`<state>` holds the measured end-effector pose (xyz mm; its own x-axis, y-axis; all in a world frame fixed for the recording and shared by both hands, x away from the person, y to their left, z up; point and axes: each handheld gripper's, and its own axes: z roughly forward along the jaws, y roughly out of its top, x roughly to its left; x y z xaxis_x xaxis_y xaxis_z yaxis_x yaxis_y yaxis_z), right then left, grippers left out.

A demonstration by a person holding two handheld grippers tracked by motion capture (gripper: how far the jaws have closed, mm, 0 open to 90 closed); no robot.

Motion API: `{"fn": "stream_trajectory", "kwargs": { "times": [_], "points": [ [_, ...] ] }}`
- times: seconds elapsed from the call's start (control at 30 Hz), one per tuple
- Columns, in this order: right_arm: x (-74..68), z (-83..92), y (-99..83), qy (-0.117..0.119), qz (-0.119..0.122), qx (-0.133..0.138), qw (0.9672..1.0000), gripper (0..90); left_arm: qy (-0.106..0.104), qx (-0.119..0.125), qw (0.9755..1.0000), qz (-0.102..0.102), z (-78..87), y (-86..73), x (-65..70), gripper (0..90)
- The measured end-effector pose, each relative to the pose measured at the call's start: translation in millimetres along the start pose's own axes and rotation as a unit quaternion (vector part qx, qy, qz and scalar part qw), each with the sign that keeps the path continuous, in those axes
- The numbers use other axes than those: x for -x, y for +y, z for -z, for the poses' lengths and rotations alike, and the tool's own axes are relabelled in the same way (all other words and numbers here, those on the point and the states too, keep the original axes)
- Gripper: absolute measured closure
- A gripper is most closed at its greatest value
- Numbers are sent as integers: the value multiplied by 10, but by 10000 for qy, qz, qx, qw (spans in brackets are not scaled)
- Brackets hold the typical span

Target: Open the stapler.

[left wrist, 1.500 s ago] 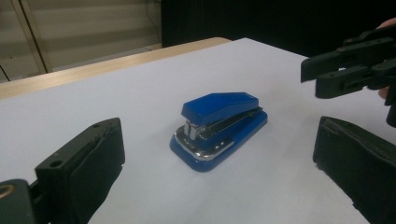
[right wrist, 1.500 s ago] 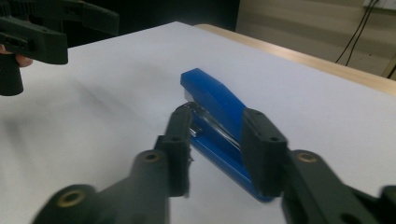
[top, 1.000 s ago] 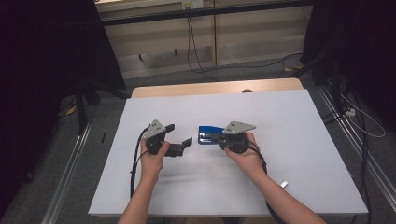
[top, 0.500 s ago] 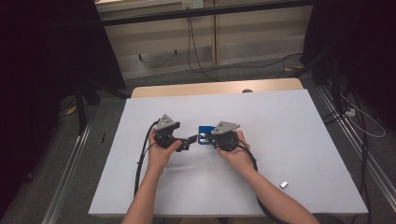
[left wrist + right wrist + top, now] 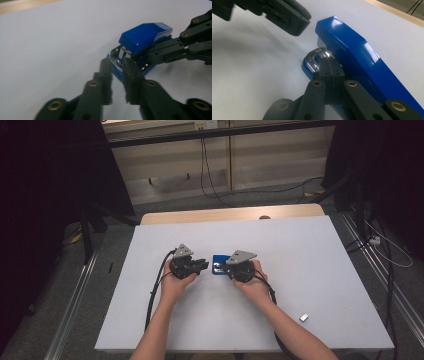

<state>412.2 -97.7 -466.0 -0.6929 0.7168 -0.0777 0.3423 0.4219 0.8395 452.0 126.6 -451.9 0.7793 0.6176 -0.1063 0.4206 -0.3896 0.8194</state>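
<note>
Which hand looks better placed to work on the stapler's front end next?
Probably the left. The left gripper, jaws just closed on nothing, sits at the blue stapler's open front end; the right gripper is busy, shut on its lower part.

White table (image 5: 325, 270), grey floor (image 5: 240, 200), dark surroundings

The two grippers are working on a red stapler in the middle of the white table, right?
Not quite: the stapler is blue, not red, as the right gripper view shows clearly. The rest holds: the left gripper and the right gripper meet at it in the middle of the white table.
</note>
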Motion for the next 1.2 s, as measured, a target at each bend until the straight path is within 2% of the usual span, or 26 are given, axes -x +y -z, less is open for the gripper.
{"fn": "stream_trajectory", "kwargs": {
  "times": [0.03,0.07,0.1,0.13,0.27,0.33,0.43,0.53,0.67,0.9,0.93,1.1,1.2],
  "points": [
    [-9,1,0,-30,17,-4,10000,900,-46,-81,9999,45,-32,-2,-7,900],
    [-12,2,0,-37,28,-6,10000,900,-159,-63,9998,58,-74,6,-8,900],
    [-16,4,-2,-50,24,-5,10000,900,-159,-63,9998,58,-74,6,-8,900],
    [-17,5,-3,-59,30,-5,10000,900,-220,-135,9997,-24,-125,27,8,900],
    [-8,12,-7,-10,-22,-7,10000,900,-218,-185,9996,-21,-181,46,13,900],
    [0,17,-12,21,-55,2,10000,900,-219,-168,9996,-103,-210,28,-9,900],
    [-1,16,-12,22,-49,1,10000,900,-192,-198,9995,-154,-215,27,0,900],
    [7,16,-11,44,-99,-9,9999,900,-232,-171,9995,-122,-213,33,-11,900],
    [21,16,-12,88,-146,-7,9999,900,-254,-211,9993,-197,-204,48,-19,900],
    [25,14,-11,104,-195,-9,9998,900,-289,-140,9990,-307,-161,85,-12,900],
    [22,14,-11,92,-175,-6,9998,900,-317,-96,9992,-240,-151,93,-4,900],
    [13,18,-11,104,-177,-13,9998,900,-281,-51,9991,-299,-133,126,11,900],
    [17,18,-12,120,-195,-10,9997,900,-335,52,9992,-227,-111,144,21,900]
  ]
}}
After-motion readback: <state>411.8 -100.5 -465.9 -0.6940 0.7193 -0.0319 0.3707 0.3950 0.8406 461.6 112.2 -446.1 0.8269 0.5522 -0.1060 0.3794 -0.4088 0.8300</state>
